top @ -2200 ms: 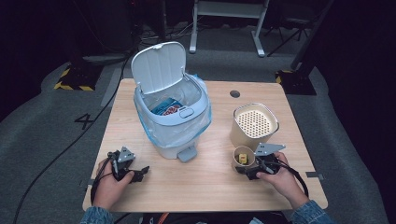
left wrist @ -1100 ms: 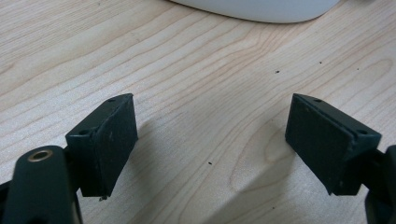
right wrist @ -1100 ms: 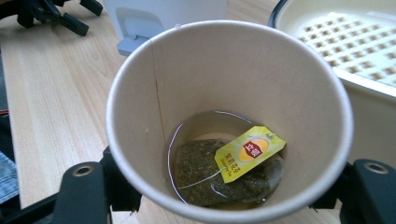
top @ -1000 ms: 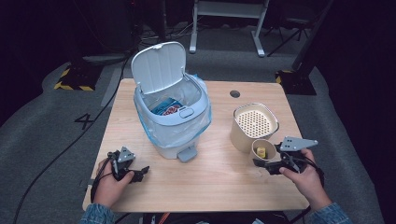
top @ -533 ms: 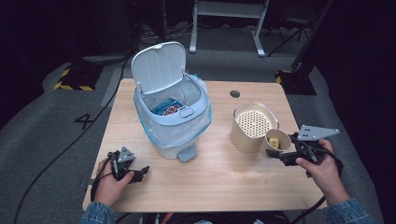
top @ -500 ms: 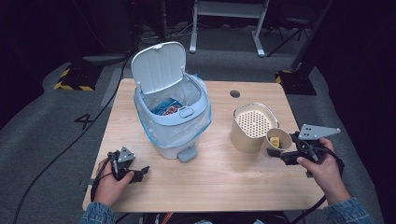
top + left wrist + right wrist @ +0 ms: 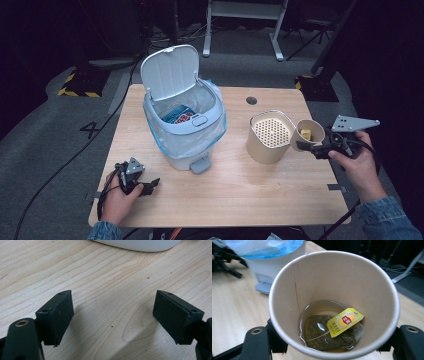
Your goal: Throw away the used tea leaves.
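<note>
Item: paper cup [image 7: 306, 136], tea bag [image 7: 332, 333] and a little liquid inside. We hold it in the right tongs [image 7: 320, 148], clamped on its sides, tilted toward the strainer pot [image 7: 270, 136] just to its left. Left tongs [image 7: 142, 184] rest open and empty on the worktop [image 7: 240, 195], near left. Bin [image 7: 185, 125] stands open, farther left.

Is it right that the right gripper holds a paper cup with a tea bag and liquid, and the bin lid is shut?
Not quite: the bin lid is open, standing up behind the bin, as the high view shows. The rest holds: the right gripper grips the paper cup, with a tea bag in a little liquid.
</note>
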The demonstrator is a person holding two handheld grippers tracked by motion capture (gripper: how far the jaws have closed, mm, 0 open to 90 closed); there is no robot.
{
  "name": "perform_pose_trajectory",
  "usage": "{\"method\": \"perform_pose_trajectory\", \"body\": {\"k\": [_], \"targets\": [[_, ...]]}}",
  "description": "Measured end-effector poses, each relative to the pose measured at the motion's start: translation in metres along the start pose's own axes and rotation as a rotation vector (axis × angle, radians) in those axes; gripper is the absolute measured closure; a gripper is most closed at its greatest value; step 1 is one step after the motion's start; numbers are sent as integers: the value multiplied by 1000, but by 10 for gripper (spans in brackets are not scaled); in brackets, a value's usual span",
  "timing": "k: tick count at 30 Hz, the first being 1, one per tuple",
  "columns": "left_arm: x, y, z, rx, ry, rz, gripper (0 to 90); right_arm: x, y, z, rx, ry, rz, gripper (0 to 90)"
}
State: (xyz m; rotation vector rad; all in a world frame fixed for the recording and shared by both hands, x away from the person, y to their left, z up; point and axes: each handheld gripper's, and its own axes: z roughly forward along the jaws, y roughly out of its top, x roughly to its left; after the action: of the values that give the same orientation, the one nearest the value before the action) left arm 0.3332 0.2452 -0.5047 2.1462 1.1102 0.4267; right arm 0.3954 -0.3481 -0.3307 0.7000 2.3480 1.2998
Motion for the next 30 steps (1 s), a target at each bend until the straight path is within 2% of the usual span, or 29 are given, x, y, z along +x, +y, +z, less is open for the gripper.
{"method": "perform_pose_trajectory", "body": {"k": [3,5,6,7,11,13,14,22,27,30], "targets": [[0,0,0,0,0,0,172,-7,5,0,1,-15,-15,312],[0,0,0,1,1,2,172,-16,12,0,2,-41,-37,312],[0,0,0,1,1,2,172,-16,12,0,2,-41,-37,312],[0,0,0,1,0,3,172,-23,16,1,-6,-49,-44,312],[0,0,0,0,1,4,172,-34,22,4,-5,-65,-52,312],[0,0,0,0,1,4,172,-36,23,5,-3,-68,-56,312],[0,0,0,0,1,4,172,-41,24,8,-2,-77,-69,312],[0,0,0,0,1,4,172,-55,29,23,2,-98,-82,311],[0,0,0,2,3,6,172,-59,34,36,2,-128,-138,312],[0,0,0,2,3,6,173,-59,38,46,21,-152,-211,314]]}}
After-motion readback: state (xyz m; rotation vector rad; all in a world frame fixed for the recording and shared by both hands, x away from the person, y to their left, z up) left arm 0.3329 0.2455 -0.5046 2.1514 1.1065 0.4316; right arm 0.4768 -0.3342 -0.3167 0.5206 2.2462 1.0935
